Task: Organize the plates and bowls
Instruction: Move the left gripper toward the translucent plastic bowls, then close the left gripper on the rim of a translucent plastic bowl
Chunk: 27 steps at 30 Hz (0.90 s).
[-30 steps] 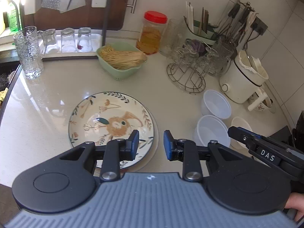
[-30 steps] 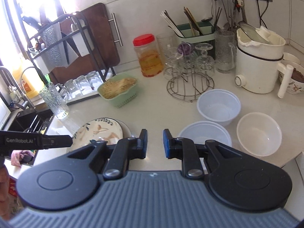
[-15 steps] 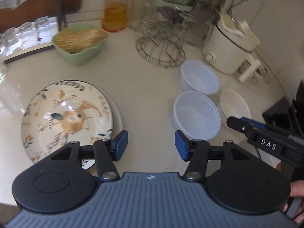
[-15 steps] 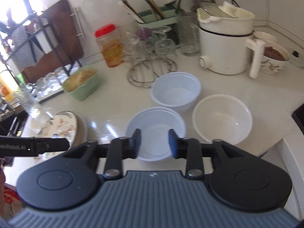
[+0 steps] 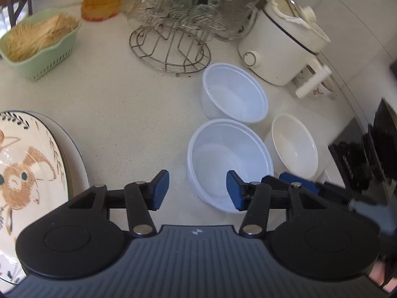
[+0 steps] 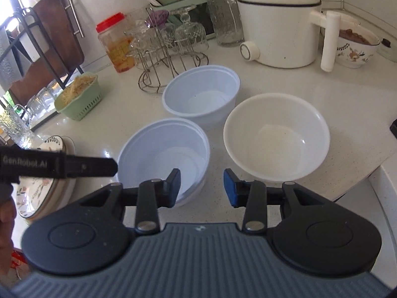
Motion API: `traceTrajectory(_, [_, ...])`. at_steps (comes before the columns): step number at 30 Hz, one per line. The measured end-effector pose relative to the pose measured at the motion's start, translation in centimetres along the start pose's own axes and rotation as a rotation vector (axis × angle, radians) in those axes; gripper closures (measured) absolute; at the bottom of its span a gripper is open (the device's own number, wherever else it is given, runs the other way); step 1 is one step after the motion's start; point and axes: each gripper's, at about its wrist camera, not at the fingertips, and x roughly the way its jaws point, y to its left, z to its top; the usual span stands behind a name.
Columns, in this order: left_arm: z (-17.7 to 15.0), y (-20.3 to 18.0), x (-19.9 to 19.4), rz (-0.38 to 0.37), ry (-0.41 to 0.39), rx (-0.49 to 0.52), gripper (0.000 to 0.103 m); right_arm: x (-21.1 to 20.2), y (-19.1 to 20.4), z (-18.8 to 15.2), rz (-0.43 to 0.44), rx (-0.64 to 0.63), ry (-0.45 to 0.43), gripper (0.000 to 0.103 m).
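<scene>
Left claw wide, holding nothing, low over the tabletop; near rim of the near plastic bowl sits between its blue pads. Right claw also wide and empty; its left pad overlaps that same bowl, right pad over the bare strip beside the white ceramic bowl. Contact with either rim: can't tell, views too oblique.

Three bowls clustered, all upright and empty: near plastic bowl, far plastic bowl just behind it, ceramic one to the right, all close together or touching.

Patterned plate at far left of the left wrist view, stacked on a plain plate, well apart from the bowls.

Background: wire glass rack, green basket, white cooker.
</scene>
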Motion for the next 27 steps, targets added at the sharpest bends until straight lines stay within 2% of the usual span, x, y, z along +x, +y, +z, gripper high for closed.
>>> traceTrajectory(2, [0.4, 0.3, 0.4, -0.01, 0.002, -0.021, 0.055, 0.3, 0.0, 0.1, 0.01, 0.004, -0.005, 0.066])
traceTrajectory(4, [0.6, 0.1, 0.8, 0.0, 0.01, -0.011, 0.061, 0.7, 0.2, 0.1, 0.017, -0.009, -0.006, 0.078])
traceTrajectory(6, [0.7, -0.3, 1.3, 0.02, 0.025, 0.015, 0.07, 1.1, 0.3, 0.2, 0.015, -0.012, -0.006, 0.078])
traceTrajectory(9, [0.3, -0.5, 2.1, 0.029, 0.054, 0.001, 0.079, 1.5, 0.7, 0.1, 0.002, -0.033, -0.008, 0.079])
traceTrajectory(16, [-0.3, -0.6, 1.7, 0.076, 0.045, -0.007, 0.08, 1.5, 1.3, 0.0, 0.033, -0.045, -0.003, 0.081])
traceTrajectory(27, [-0.5, 1.7, -1.8, 0.116, -0.012, -0.072, 0.08, 1.9, 4.4, 0.6, 0.099, -0.112, 0.0, 0.081])
